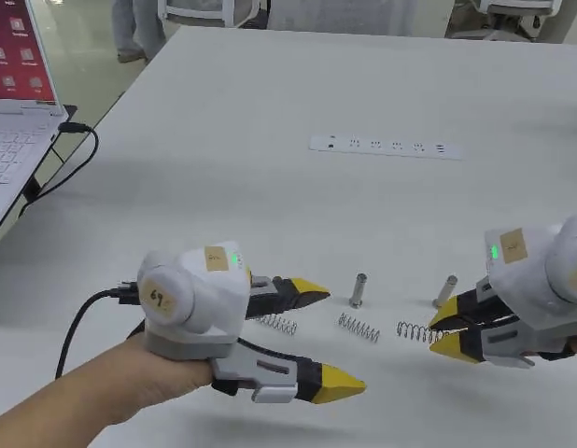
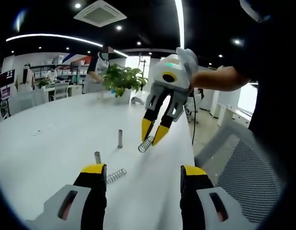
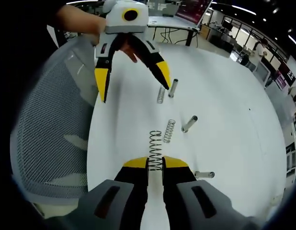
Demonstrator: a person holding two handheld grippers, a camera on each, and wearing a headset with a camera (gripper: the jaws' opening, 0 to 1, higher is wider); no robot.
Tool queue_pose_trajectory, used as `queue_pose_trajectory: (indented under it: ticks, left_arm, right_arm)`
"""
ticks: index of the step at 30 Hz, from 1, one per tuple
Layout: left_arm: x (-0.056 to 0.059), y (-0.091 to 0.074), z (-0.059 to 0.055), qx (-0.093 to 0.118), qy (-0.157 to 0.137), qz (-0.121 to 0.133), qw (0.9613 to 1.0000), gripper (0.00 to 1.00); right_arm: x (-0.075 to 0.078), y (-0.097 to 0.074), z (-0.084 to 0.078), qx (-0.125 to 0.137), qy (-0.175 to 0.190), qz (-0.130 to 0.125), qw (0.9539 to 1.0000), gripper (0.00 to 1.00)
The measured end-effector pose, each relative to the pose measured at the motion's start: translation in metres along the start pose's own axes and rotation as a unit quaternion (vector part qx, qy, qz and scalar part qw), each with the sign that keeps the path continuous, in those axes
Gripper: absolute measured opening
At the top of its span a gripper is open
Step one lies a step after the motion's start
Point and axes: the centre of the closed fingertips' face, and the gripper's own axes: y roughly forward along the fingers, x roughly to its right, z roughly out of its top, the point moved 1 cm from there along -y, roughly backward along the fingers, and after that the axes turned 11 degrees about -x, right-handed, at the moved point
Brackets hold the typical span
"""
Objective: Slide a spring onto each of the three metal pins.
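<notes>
**White worktop (image 1: 270, 140), task barely begun.** The right gripper view shows three short grey metal pins: a far pin (image 3: 173, 88), a middle pin (image 3: 188, 123) and a near pin (image 3: 204, 175). All are bare, so by this evidence all three fittings remain to be done. Two thin steel coil springs lie loose on the worktop. One loose spring (image 3: 169, 130) is just beside the middle pin, and the other loose spring (image 3: 161, 94) is just beside the far pin.

**Pose.** The left gripper (image 1: 346, 336) has a white body and black, yellow-tipped fingers (image 1: 312, 287). It sits low at the near side of the worktop and points across toward its partner. Its fingers are spread wide and grasp nothing. The right gripper (image 1: 431, 334), of the same make, enters from the opposite side and faces the left one. Its fingers (image 3: 133, 164) are clenched on one end of the third spring (image 3: 155, 151), which projects straight ahead from the tips. The near pin stands just beside them. Whether the third spring's free end touches the worktop cannot be told.
</notes>
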Motion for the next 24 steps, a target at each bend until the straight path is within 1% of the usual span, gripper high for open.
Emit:
queue_pose_trajectory:
  ticks: [4,7,9,13,20,24]
  left_arm:
    - [0.001,0.006,0.003,0.002,-0.001,-0.004,1.0000,0.53]
    - [0.003,0.010,0.008,0.012,-0.011,-0.010,0.9998,0.50]
    - [0.004,0.013,0.010,0.016,-0.013,-0.013,0.9997,0.47]
    - [0.008,0.019,0.011,0.016,-0.014,-0.018,0.9996,0.40]
    - [0.011,0.025,0.016,0.023,-0.013,-0.024,0.9994,0.36]
    - [0.013,0.026,0.015,0.023,-0.012,-0.028,0.9993,0.31]
  right_arm:
    - [-0.003,-0.002,0.004,0.005,-0.005,0.000,1.0000,0.08]
    - [-0.005,-0.004,0.010,0.013,-0.006,0.003,0.9999,0.08]
    - [-0.007,-0.005,0.013,0.017,-0.009,0.004,0.9998,0.08]
    - [-0.011,-0.006,0.019,0.021,-0.017,0.007,0.9996,0.08]
    - [-0.014,-0.009,0.025,0.026,-0.024,0.008,0.9994,0.08]
    - [-0.015,-0.010,0.028,0.029,-0.026,0.010,0.9992,0.08]
